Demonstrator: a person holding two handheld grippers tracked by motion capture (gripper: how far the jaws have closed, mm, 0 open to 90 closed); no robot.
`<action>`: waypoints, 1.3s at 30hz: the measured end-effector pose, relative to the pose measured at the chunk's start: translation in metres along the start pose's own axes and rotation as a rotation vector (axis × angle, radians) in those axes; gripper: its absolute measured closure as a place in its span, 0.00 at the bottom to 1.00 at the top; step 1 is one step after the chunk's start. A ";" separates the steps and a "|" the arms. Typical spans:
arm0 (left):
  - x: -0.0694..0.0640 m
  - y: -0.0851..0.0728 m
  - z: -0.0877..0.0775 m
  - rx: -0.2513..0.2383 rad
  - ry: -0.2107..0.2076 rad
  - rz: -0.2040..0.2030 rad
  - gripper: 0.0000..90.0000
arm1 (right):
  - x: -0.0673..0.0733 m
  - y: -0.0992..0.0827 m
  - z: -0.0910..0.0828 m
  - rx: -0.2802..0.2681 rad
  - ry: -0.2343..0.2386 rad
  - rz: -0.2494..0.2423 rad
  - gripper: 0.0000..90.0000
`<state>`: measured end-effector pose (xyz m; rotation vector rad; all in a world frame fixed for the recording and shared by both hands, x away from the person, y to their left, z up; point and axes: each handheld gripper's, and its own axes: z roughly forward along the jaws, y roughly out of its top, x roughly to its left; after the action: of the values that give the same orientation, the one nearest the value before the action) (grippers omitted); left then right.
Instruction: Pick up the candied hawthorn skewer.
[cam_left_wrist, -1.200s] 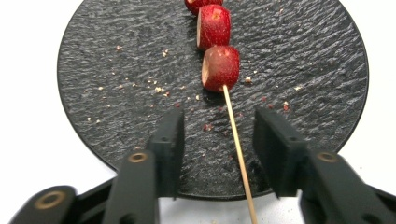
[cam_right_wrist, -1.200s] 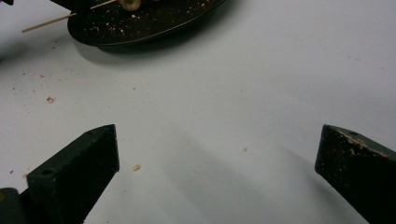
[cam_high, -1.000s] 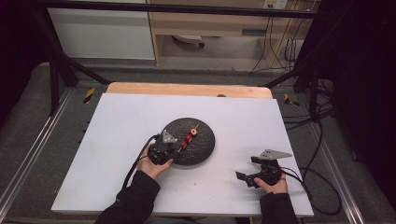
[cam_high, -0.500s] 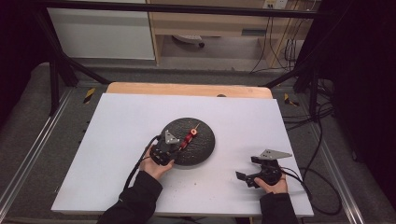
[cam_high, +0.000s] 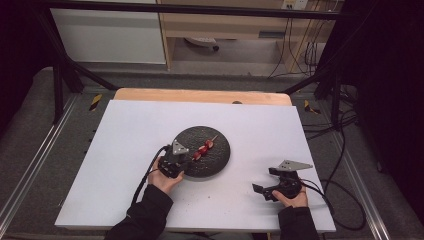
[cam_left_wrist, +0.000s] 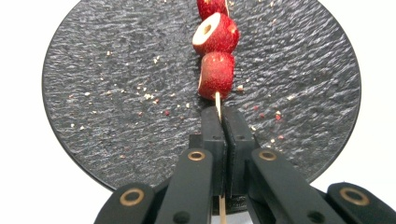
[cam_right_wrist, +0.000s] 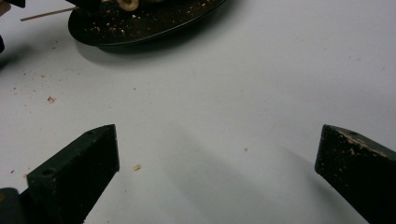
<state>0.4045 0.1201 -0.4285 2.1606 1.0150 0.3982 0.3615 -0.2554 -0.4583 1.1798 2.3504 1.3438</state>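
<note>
Left hand-held gripper (cam_left_wrist: 218, 122) has just pinched down on the bare stick end of the fruit skewer (cam_left_wrist: 215, 74), which lies across the dark plate (cam_left_wrist: 116, 93). Right hand-held gripper (cam_right_wrist: 217, 172) sits spread wide over the white bench (cam_high: 125, 150), well apart.

The tabletop (cam_high: 125, 150) was plain white with a wood strip (cam_high: 200, 96) along its far edge. Grey carpet (cam_high: 30, 125) ran around it, with a black frame (cam_high: 60, 75), a white cabinet (cam_high: 110, 37), a wooden shelf (cam_high: 225, 25) and dangling cables (cam_high: 300, 55) behind.
</note>
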 end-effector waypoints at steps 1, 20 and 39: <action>0.000 0.000 -0.001 -0.010 -0.001 -0.002 0.98 | 0.000 0.000 0.000 0.000 0.000 0.000 0.01; 0.007 -0.019 -0.034 -0.141 -0.069 -0.028 0.98 | 0.000 0.000 0.001 -0.010 0.001 0.008 0.01; 0.004 -0.048 -0.062 -0.234 -0.100 -0.007 0.98 | 0.014 0.010 0.010 -0.039 0.017 0.025 0.01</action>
<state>0.3482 0.1736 -0.4188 1.9469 0.8751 0.3819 0.3630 -0.2363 -0.4531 1.1951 2.3179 1.4061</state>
